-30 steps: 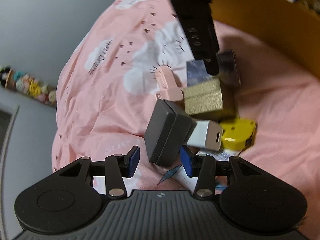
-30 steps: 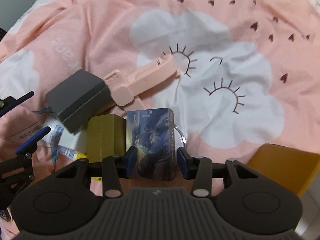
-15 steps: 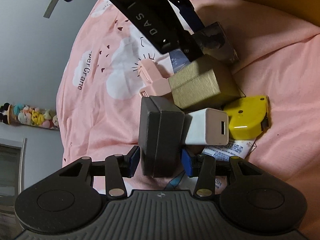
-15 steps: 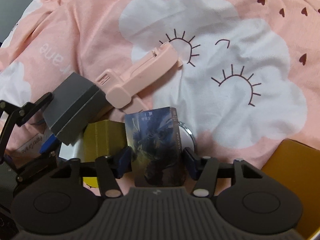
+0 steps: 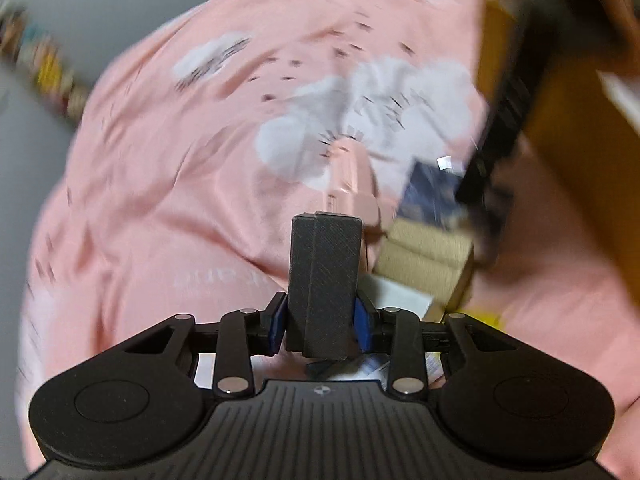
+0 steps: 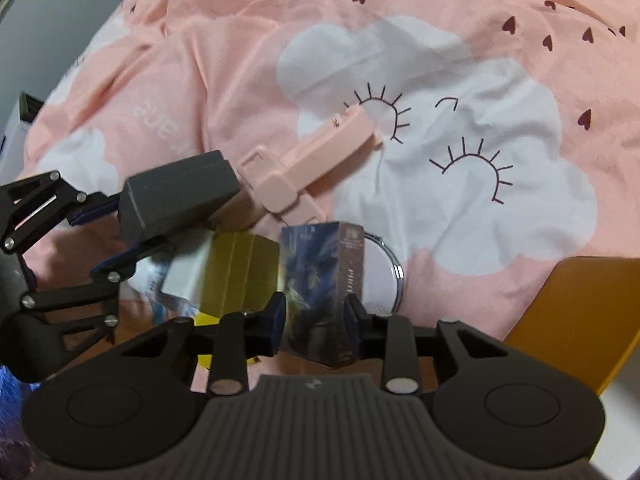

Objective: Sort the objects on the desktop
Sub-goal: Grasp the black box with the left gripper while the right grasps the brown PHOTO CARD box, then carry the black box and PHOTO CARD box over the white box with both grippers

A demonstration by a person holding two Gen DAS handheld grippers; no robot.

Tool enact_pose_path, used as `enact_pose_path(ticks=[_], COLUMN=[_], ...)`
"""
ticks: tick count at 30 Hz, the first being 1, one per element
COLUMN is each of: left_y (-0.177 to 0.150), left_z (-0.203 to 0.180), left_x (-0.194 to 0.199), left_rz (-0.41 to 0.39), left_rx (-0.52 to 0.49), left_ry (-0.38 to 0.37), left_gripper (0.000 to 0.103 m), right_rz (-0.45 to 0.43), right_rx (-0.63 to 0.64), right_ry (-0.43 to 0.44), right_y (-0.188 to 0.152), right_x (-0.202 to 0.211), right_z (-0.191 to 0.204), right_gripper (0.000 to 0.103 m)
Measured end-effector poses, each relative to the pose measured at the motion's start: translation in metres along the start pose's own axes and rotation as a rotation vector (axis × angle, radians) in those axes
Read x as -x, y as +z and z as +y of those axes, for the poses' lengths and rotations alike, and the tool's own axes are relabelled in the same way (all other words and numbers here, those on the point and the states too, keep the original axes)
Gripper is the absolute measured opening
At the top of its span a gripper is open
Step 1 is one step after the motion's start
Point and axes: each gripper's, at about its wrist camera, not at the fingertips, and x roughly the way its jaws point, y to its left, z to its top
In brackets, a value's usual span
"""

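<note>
Grey now fills your left gripper (image 5: 320,330): the grey box (image 5: 322,280), earlier lying loose among the pile, is clamped upright between its blue pads, above the pink cloth (image 5: 160,200). Your right gripper (image 6: 314,318) has closed on the dark blue box (image 6: 320,284), beside the gold box (image 6: 240,272). Motion blur smears the left view; the yellow item (image 5: 490,318) stays mostly hidden.
</note>
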Motion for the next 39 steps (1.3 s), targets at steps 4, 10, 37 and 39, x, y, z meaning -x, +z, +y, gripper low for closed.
enact_pose_path(ticks=[4,10,37,39], left_y=[0.006,0.003,-0.012,-0.016], left_z=[0.032,0.041,0.041,0.034], left_x=[0.006,0.009,0.066,0.078], left_rz=[0.021,0.037,-0.109,-0.133], left_rx=[0.221,0.297,0.527,0.555], left_ry=[-0.089,-0.103,-0.110,-0.108], left_gripper=[0.039,0.038,0.038,0.038], right_rz=[-0.020,0.053,-0.006,-0.035], right_rx=[-0.002,0.033,0.109,0.116], right_ry=[-0.026,-0.123,0.034,0.023], right_y=[0.005,0.011,-0.026,-0.029], right_x=[-0.007,-0.034,-0.008,-0.001], right_z=[0.004,0.009,0.049,0.050], right_gripper=[0.036,0.057,0.008,0.009])
